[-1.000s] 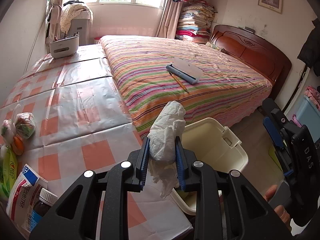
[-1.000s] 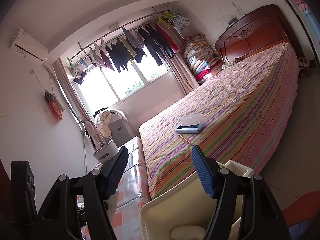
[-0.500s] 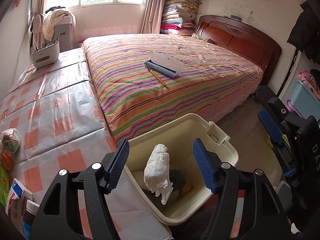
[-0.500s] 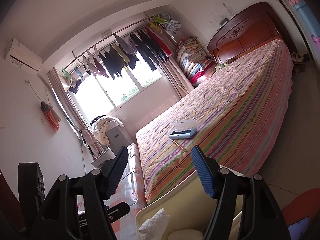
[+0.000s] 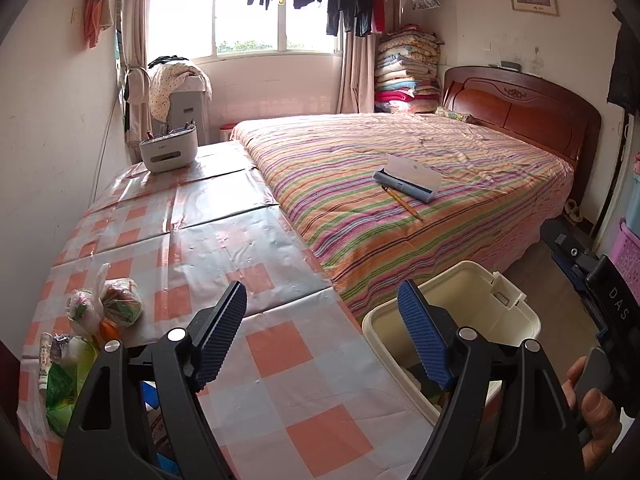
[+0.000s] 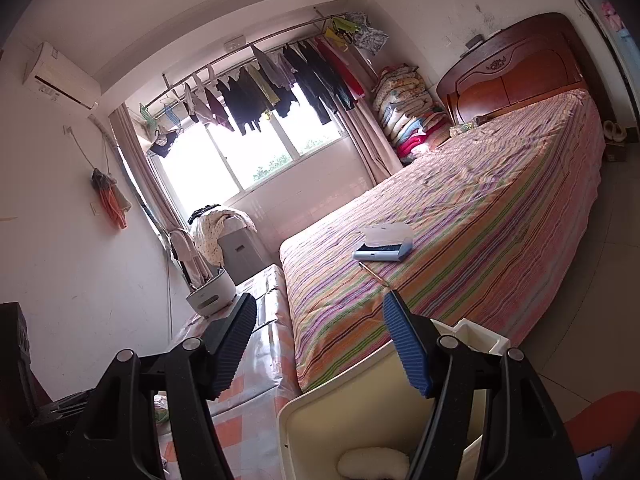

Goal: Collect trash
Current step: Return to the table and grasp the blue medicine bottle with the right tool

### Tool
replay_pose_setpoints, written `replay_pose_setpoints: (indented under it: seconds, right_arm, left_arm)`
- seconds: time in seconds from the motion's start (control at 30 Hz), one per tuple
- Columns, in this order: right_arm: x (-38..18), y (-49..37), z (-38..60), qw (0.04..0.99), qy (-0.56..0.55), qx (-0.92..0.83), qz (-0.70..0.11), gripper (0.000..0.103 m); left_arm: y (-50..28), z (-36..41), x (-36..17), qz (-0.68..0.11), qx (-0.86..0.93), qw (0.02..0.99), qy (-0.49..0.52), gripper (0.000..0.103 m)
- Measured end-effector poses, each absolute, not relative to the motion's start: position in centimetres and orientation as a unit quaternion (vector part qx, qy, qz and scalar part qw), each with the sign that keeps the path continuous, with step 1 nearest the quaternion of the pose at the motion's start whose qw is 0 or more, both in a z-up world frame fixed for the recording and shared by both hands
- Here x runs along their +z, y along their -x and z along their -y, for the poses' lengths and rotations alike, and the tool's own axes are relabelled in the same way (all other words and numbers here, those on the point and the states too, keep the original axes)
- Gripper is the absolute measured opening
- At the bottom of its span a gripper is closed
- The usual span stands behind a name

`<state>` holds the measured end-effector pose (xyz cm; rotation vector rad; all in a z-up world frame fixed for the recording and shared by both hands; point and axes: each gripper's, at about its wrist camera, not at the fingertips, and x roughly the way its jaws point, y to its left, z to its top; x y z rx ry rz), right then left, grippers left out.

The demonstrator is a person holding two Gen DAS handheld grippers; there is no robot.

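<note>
And the crumpled white tissue is out of my left gripper (image 5: 322,336) — a second ago I had it pinched, half a second ago it was dropping, and now my left jaws gape wide with nothing between them. That piece counts as collected. The cream plastic bin with the clip handle (image 5: 496,300) sits just right of my left jaws, its near wall partly behind my right finger, beside the orange-and-white checked table cover (image 5: 280,352). My right gripper (image 6: 320,344) hangs wide open and empty too, above the bin's near rim, where a pale wad (image 6: 372,462) lies inside. Next candidates, I reckon: the knotted clear plastic bags of scraps (image 5: 104,306) at the table's left edge, well left of my left jaws.
</note>
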<state>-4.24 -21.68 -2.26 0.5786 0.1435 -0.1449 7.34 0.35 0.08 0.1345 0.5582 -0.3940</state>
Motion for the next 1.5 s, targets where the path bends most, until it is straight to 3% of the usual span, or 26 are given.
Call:
replay_pose_setpoints:
  seconds: [0.3,0.73,1.5]
  right_arm:
    - [-3.0,1.2,15.7,0.956,-0.246,0.067,-0.147,0.071]
    - [-4.8,-0.5,6.5,0.921,-0.187,0.243,-0.241,0.072]
    - [-7.9,-2.8,-4.6,0.855,-0.144,0.275,-0.416,0.072]
  left_arm:
    - [-5.8,-9.9,0.8,-0.259,-0.130,0.956,-0.042,0.088]
    - [-5.2,-20.4,-0.2,-0.283,-0.054,0.956,0.047,0.088]
    - [-3.4,-25.9,-0.6,-0.291,-0.006,0.951,0.109,0.088]
